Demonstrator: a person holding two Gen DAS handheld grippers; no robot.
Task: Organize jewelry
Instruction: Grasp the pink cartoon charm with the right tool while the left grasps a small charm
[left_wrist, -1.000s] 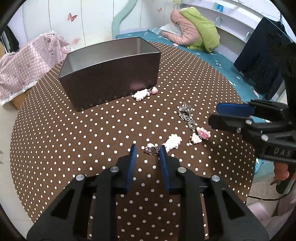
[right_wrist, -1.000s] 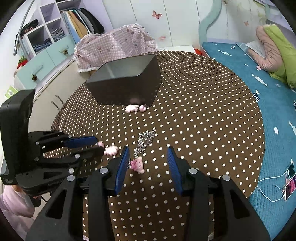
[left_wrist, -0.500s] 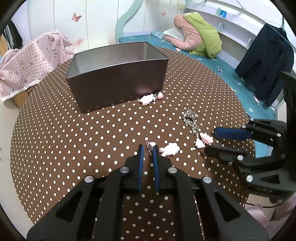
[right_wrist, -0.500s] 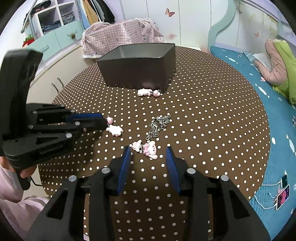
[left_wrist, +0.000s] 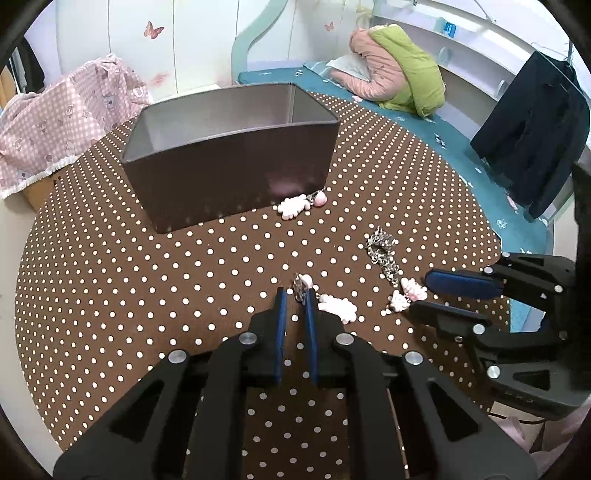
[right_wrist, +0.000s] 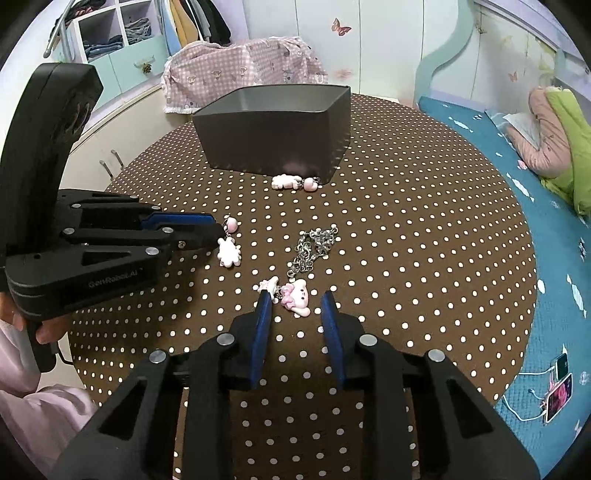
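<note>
Charms are light, hard, slick; chains limp, so we pinch at the metal ring, not the glossy body. Left tool (left_wrist: 295, 295) is nearly pressed together on the ring of the white charm (right_wrist: 229, 252), which lies just off its right tip. Right tool (right_wrist: 295, 301) is half spread, jaws just been closing, pink charm (right_wrist: 295, 295) between the tips, not yet pinched. Versus earlier: left jaws narrowed onto the ring. Box (left_wrist: 236, 158) sits well beyond both tools on the surface (left_wrist: 110, 277).

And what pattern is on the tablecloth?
The tablecloth is dark brown with small white polka dots all over; it shows best in the right wrist view.
</note>
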